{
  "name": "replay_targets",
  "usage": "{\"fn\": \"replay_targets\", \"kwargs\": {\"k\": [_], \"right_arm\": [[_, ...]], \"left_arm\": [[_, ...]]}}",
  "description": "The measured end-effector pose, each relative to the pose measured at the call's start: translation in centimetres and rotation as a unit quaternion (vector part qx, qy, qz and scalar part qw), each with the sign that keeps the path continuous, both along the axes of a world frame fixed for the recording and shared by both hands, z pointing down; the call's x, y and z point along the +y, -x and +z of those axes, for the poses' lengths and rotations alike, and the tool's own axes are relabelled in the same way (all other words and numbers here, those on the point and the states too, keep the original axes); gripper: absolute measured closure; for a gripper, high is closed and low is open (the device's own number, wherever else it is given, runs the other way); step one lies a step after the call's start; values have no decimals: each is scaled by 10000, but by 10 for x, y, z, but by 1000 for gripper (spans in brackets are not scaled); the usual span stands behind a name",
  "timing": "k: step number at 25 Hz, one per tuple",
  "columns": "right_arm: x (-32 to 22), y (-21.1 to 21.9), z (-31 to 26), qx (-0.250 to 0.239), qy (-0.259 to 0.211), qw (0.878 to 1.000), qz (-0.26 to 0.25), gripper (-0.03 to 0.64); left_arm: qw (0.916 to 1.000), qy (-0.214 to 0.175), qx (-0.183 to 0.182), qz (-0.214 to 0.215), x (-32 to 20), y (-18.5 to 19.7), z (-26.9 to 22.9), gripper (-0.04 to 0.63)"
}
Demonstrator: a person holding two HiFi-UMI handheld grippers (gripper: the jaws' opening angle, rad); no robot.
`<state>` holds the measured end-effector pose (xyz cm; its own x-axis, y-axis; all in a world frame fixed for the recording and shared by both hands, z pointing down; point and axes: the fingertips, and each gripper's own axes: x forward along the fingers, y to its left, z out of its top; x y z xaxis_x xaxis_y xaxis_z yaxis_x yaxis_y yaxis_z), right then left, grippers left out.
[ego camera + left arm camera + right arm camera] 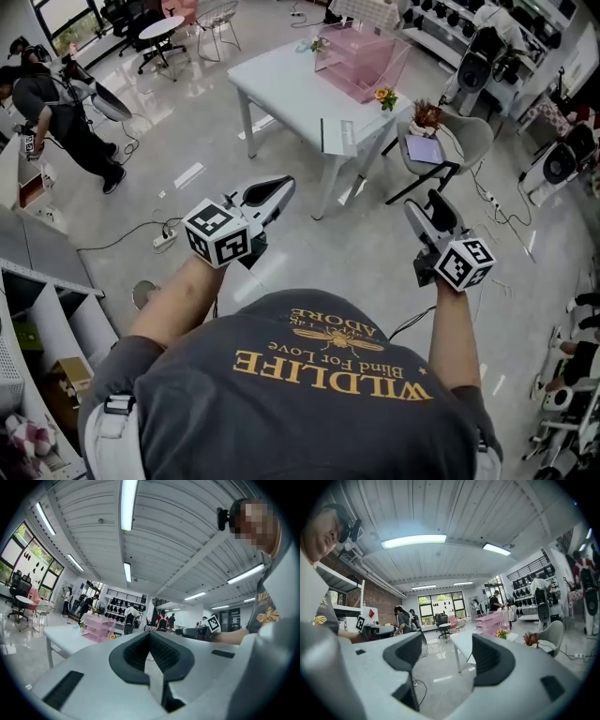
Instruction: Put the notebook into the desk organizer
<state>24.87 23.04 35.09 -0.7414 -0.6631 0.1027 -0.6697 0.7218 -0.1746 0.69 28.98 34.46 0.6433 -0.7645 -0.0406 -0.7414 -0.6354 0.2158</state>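
**A:** Approach step, I'd say, with nothing picked up yet. The person stands well apart from the white desk (281,80), which lies at 12 o'clock.

**B:** Both arms reach forward, roughly level. On the left gripper (281,186) the fingers (161,651) are clenched together on nothing. On the right gripper (424,204) the fingers (490,656) are released wide, and it is empty too.

**A:** What looks like the notebook (336,137) lies at the desk's near edge, with the pink desk organizer (361,58) at 1 o'clock from it.

**B:** The next move calls for closing in, then getting 1 gripper onto that notebook.
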Motion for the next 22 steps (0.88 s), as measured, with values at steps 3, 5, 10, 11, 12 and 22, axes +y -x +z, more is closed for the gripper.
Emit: {"fn": "replay_targets", "kwargs": {"k": [3,5,10,11,12,22], "right_arm": [[-4,-19,2,-11,72,10000,-57,298],[-11,-29,5,4,123,9999,-107,296],[-27,-43,16,10,223,9994,-259,296],[-31,-43,17,11,252,9993,-278,298],[-35,-43,19,3,286,9992,-291,298],[-111,14,45,15,537,9984,-200,298]], "left_arm": [[9999,10,-20,-103,4,-17,-1,595],[9998,11,-27,-200,4,-27,0,595],[9993,17,-95,-367,1,-46,3,595],[9992,26,-100,-387,0,-47,3,595],[9991,38,-104,-403,-2,-47,4,595],[9995,171,21,-266,-76,11,30,595]]}}
